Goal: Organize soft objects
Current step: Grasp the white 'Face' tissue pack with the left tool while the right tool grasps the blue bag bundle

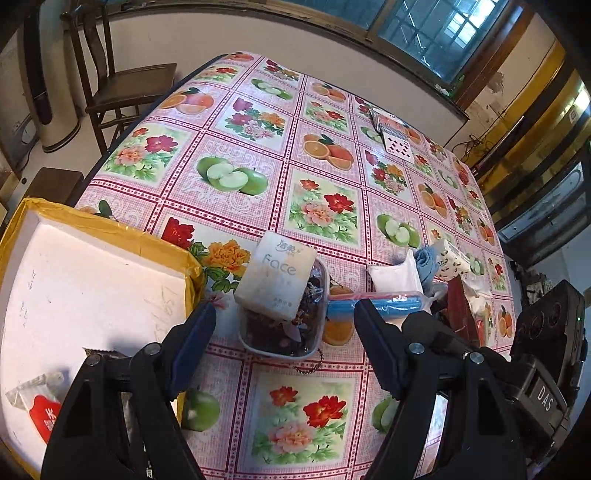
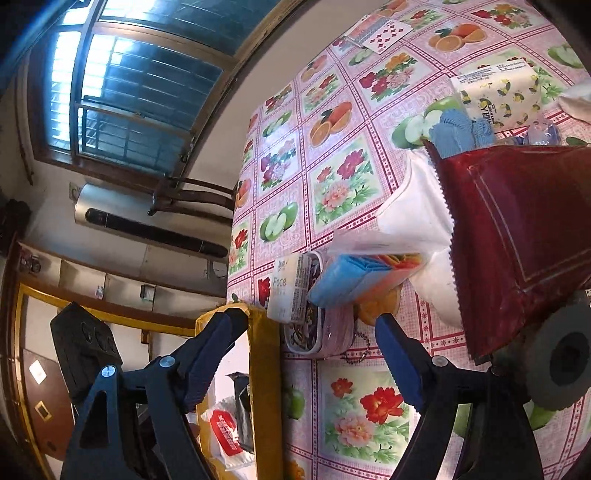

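1. Left wrist view: the left gripper (image 1: 284, 314) hangs over the flowered tablecloth (image 1: 258, 155) with its fingers spread wide and nothing between them.
2. Ahead of it a tissue pack (image 1: 275, 275) marked "Face" leans on a clear plastic container (image 1: 295, 332) of dark odds and ends.
3. To the left stands a box (image 1: 103, 229) with yellow taped walls and a white floor; a small packet with a red label (image 1: 37, 410) lies inside.
4. Right of the container lie a blue roll in plastic wrap (image 1: 384, 301), a white pack (image 1: 397, 275), a blue cloth (image 1: 428, 262) and a patterned tissue pack (image 1: 454, 258), close together.
5. Right wrist view: the right gripper (image 2: 314, 319) is tilted sideways, fingers apart and empty, aimed at the same container (image 2: 317, 332).
6. A dark red bag (image 2: 517, 236) sits near its right finger.
7. Playing cards (image 2: 384, 35) lie at the table's far end.
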`<state>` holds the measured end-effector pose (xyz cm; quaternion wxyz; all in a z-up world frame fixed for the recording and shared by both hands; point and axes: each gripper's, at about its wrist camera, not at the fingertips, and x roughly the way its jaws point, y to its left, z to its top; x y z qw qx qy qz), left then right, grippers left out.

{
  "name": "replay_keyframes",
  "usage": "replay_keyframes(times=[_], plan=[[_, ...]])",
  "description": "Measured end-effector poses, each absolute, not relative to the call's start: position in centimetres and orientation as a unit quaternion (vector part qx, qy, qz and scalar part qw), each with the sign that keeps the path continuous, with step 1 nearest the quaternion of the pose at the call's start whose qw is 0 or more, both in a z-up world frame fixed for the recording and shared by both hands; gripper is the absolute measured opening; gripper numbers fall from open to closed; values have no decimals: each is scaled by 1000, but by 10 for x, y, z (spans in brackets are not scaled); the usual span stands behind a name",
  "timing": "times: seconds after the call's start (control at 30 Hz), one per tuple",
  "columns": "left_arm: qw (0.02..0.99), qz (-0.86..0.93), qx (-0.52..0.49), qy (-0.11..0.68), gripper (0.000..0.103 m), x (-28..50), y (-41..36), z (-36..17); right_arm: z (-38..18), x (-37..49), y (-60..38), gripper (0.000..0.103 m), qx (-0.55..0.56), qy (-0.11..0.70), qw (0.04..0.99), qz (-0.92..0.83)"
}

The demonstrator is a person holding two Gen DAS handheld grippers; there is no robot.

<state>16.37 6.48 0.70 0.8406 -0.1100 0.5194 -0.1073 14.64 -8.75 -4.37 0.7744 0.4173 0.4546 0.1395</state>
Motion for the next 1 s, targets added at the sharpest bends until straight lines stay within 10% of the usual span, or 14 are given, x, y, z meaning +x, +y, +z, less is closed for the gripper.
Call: replay_keyframes(times=[1.0], plan=[[805, -207, -91, 549, 77, 224, 74, -11, -1, 189, -64, 88, 226, 610, 707, 277]])
